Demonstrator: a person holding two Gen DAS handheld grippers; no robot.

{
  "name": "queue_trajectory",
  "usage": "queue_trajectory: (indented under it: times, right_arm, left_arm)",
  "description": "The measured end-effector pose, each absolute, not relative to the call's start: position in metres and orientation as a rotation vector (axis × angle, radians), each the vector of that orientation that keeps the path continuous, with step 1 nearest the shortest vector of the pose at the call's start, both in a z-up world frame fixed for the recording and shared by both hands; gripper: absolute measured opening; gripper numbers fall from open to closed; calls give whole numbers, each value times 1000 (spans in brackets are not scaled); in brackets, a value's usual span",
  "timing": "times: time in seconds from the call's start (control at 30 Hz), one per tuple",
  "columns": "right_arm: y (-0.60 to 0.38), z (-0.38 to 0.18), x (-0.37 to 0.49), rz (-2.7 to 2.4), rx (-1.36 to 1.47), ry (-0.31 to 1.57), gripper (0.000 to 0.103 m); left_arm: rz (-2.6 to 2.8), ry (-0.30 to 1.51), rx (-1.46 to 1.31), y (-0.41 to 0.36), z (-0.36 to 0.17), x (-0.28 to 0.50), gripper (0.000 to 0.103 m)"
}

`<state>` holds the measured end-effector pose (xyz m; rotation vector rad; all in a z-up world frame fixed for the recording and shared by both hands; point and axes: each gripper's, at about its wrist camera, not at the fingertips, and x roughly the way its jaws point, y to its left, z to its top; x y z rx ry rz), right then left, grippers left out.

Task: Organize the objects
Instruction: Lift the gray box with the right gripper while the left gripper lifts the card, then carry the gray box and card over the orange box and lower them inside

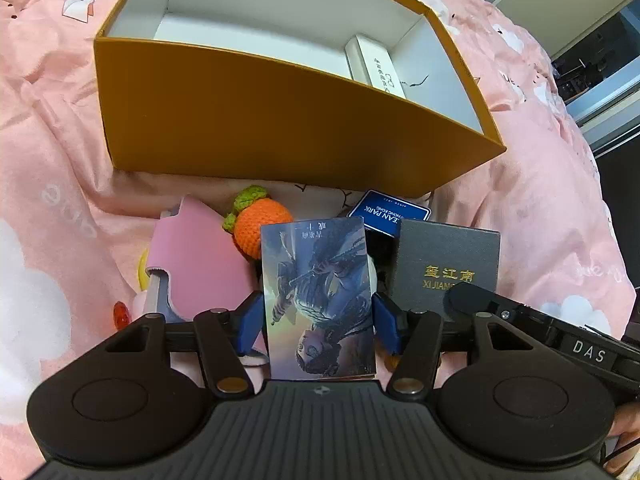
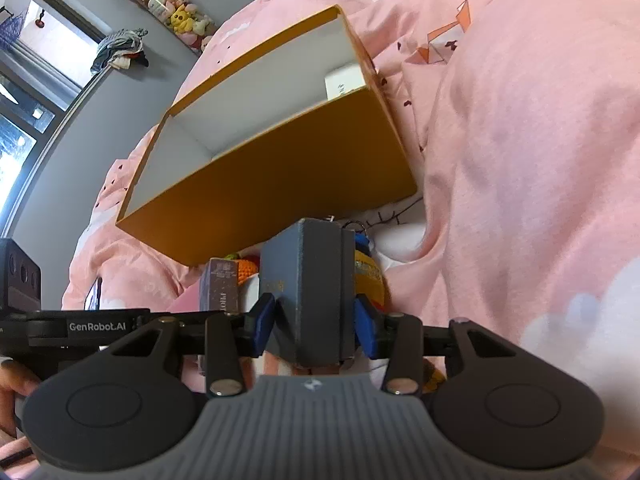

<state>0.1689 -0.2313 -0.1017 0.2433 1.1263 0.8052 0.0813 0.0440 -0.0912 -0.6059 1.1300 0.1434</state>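
Pink bedding (image 1: 60,168) with white cloud prints covers the bed on which everything is laid. An orange cardboard box (image 1: 280,128) with a white inside stands open on it, and a white slim carton (image 1: 380,68) is seen lying in its right part. In front of the box, a small heap of things is found: a pink case (image 1: 200,256), a crocheted orange fruit (image 1: 262,224) with green leaves, a blue card (image 1: 390,212) with white letters, and a dark grey booklet (image 1: 448,264) with golden characters.

The left tool (image 1: 320,320) is pointed down at this heap. A glossy picture card (image 1: 320,300) stands upright between its blue pads (image 1: 250,320). The pads are seen at both edges of the card, but whether they press on it cannot be told.

In the right wrist view, the right tool (image 2: 314,320) is closed on the grey booklet (image 2: 316,296), which is held upright with its spine toward the camera; both blue pads are set against its sides. The orange box (image 2: 280,184) is seen just behind the booklet. Part of the left tool's body (image 2: 96,326) and some fingers (image 2: 16,384) are visible at the left edge. A grey wall, a window and a hanging row of plush toys (image 2: 168,4) are seen in the background.
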Motion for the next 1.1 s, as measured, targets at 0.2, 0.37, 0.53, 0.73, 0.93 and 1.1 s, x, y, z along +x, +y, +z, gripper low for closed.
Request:
queue_trajectory:
  times: [0.2, 0.37, 0.53, 0.73, 0.93, 1.1]
  right_arm:
    - [-236, -89, 168, 807, 231, 1100, 43]
    - [-243, -57, 174, 832, 266, 1041, 42]
    - [-233, -16, 188, 875, 254, 950, 42]
    - [-186, 8, 232, 892, 168, 898, 42]
    - [-122, -24, 275, 874, 18, 1035, 42]
    - [-92, -66, 297, 871, -41, 1214, 40]
  left_arm:
    - [110, 1066, -568, 45, -75, 78, 65]
    - [56, 1018, -588, 53, -50, 77, 65]
    - [8, 934, -565, 59, -9, 84, 65]
    - [53, 845, -516, 82, 27, 113, 65]
    - [140, 924, -480, 106, 9, 162, 65]
    - [168, 1030, -500, 123, -29, 185, 65]
